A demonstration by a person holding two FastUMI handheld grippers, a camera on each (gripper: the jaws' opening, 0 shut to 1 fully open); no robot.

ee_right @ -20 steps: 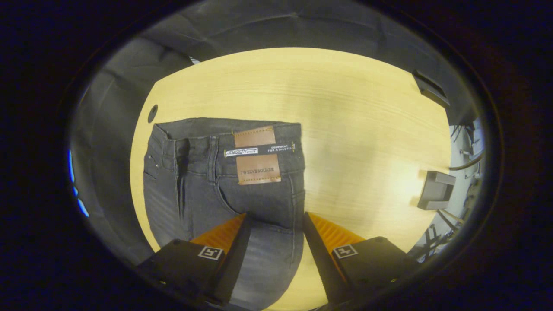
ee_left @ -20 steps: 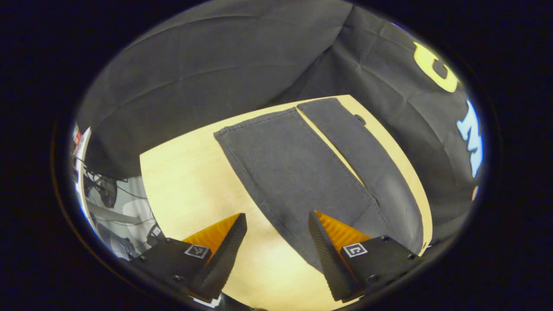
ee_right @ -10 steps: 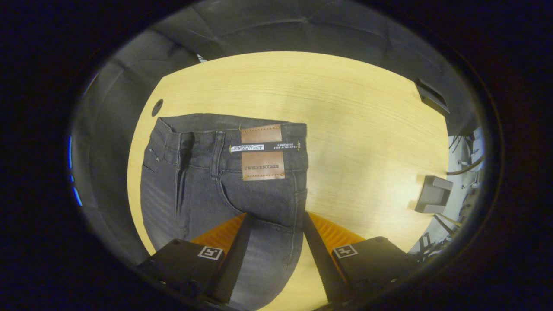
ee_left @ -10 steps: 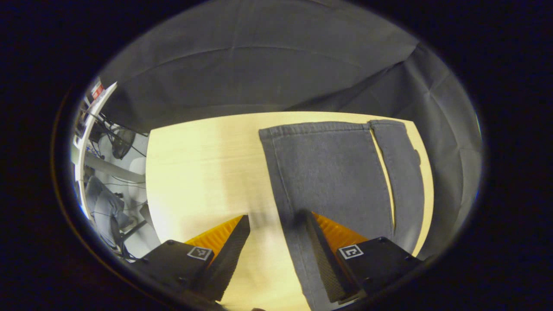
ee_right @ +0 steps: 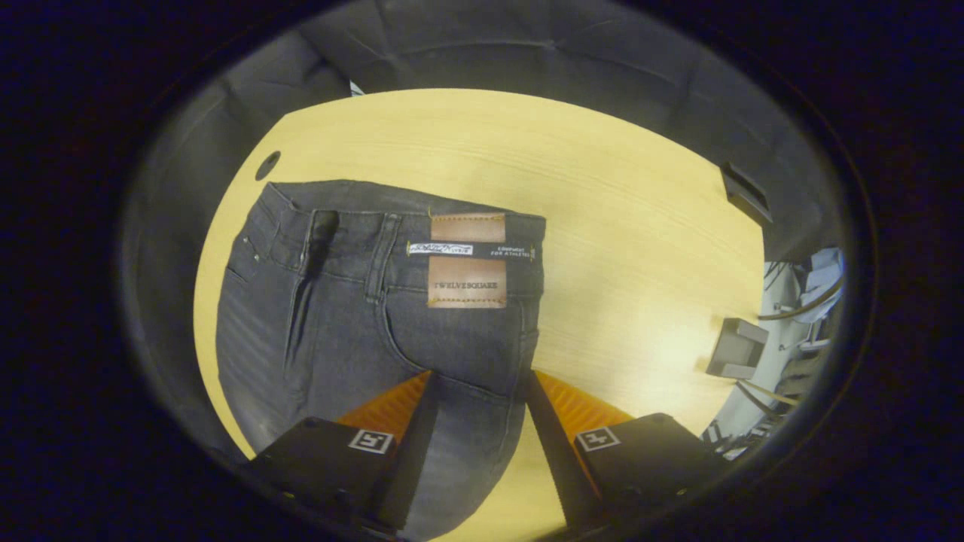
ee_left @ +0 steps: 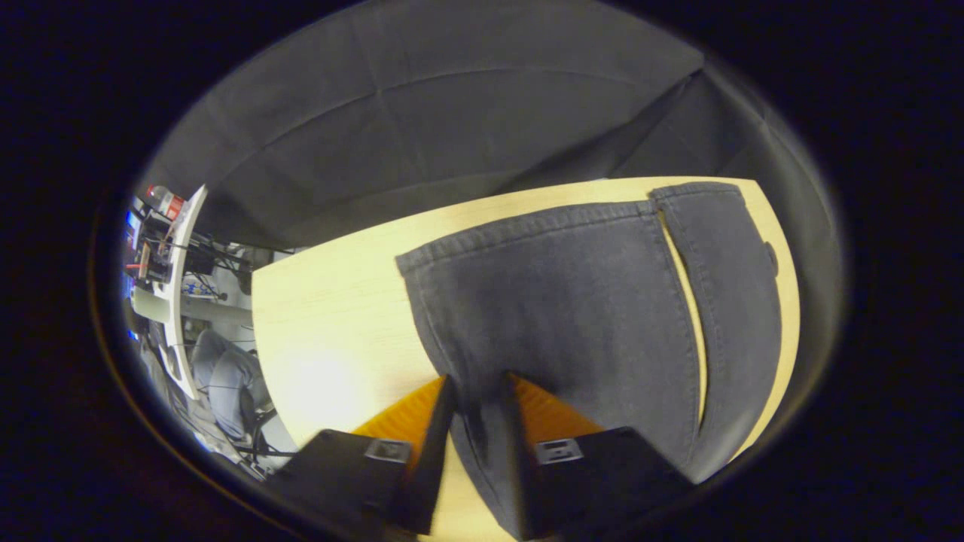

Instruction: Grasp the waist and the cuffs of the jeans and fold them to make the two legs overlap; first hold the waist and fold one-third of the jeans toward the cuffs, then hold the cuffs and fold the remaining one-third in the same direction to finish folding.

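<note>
Dark grey jeans (ee_left: 572,301) lie flat on the pale wooden table (ee_left: 331,316). In the left gripper view the two legs run side by side up to the cuffs (ee_left: 527,224), with a thin strip of table between them. My left gripper (ee_left: 480,380) straddles the outer edge of the near leg, its fingers drawn in but still apart. In the right gripper view the waist (ee_right: 407,220) with its brown leather patch (ee_right: 467,260) faces me. My right gripper (ee_right: 478,376) stands open over the hip area of the jeans (ee_right: 339,324), the side seam between its fingers.
A small grey box (ee_right: 734,348) sits near the table's right edge (ee_right: 617,226), and a dark block (ee_right: 745,194) lies at the far right. A round cable hole (ee_right: 267,162) is beside the waist. Shelves and cables (ee_left: 173,256) stand beyond the table's left side.
My left gripper has come down onto the near leg's outer edge and its fingers have narrowed. The right gripper has drifted only slightly and stays equally wide.
</note>
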